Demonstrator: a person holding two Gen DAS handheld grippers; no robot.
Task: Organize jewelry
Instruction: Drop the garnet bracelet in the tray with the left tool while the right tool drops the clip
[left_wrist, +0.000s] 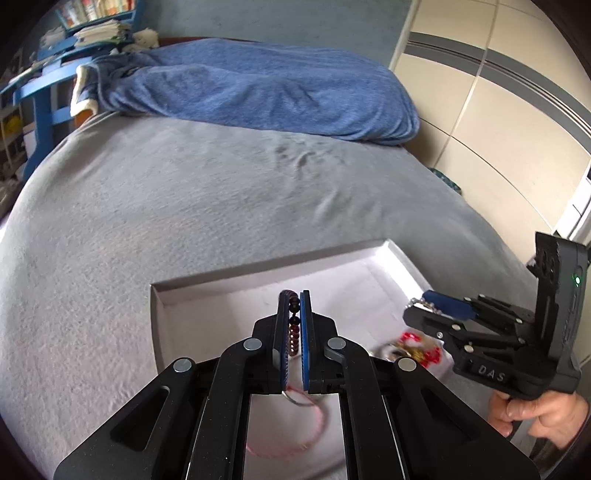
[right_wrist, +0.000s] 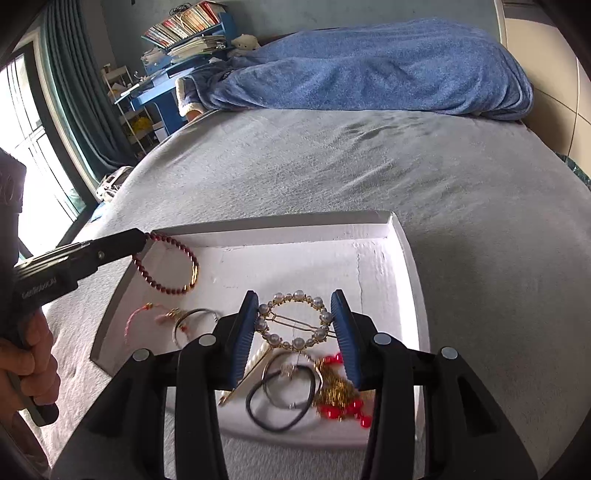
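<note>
A shallow white box (right_wrist: 402, 266) lies on the grey bed. My left gripper (left_wrist: 294, 299) is shut on a dark red bead bracelet (right_wrist: 166, 258), which hangs over the box's left corner. My right gripper (right_wrist: 295, 306) stands around a round pearl hair clip (right_wrist: 295, 321), with both pads touching its edges. Below the clip lie a black hair tie (right_wrist: 282, 400), a gold and red bead piece (right_wrist: 343, 398), a gold bar clip (right_wrist: 255, 373), a pink cord bracelet (right_wrist: 138, 317) and a thin metal ring (right_wrist: 192, 321). In the left wrist view the right gripper (left_wrist: 424, 308) appears at the box's right side.
The box (left_wrist: 162, 291) sits near the bed's front edge. A blue blanket (right_wrist: 369, 66) is heaped at the bed's far end. A blue shelf (right_wrist: 177, 44) with books stands at the back left, a window with curtains (right_wrist: 62, 92) at left, cream wardrobe doors (left_wrist: 498, 110) at right.
</note>
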